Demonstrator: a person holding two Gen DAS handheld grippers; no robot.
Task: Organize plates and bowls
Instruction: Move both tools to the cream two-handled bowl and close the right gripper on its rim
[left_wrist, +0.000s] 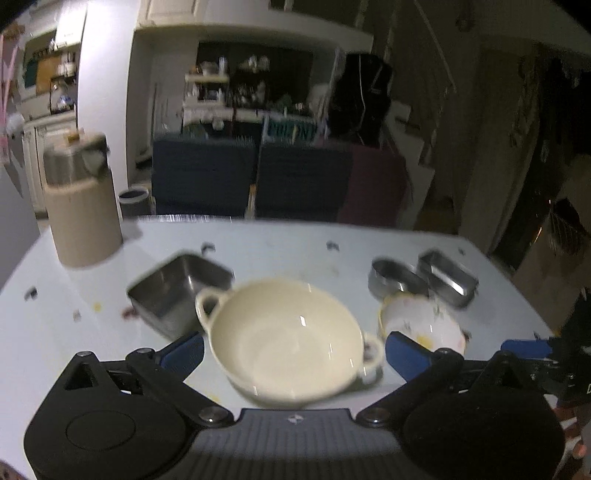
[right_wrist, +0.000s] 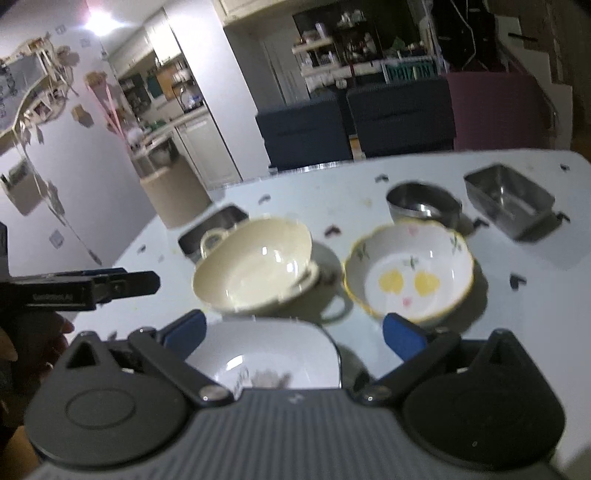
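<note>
A cream two-handled bowl sits on the white table right in front of my left gripper, which is open, its blue fingers either side of the bowl. The bowl also shows in the right wrist view, tilted. A white floral bowl with a yellow rim stands to its right. My right gripper is open above a white square plate. The left gripper shows from the side in the right wrist view.
A steel rectangular tray lies behind the cream bowl. A round steel cup and a steel rectangular tin stand at the back right. A beige canister stands at the back left. Chairs line the table's far edge.
</note>
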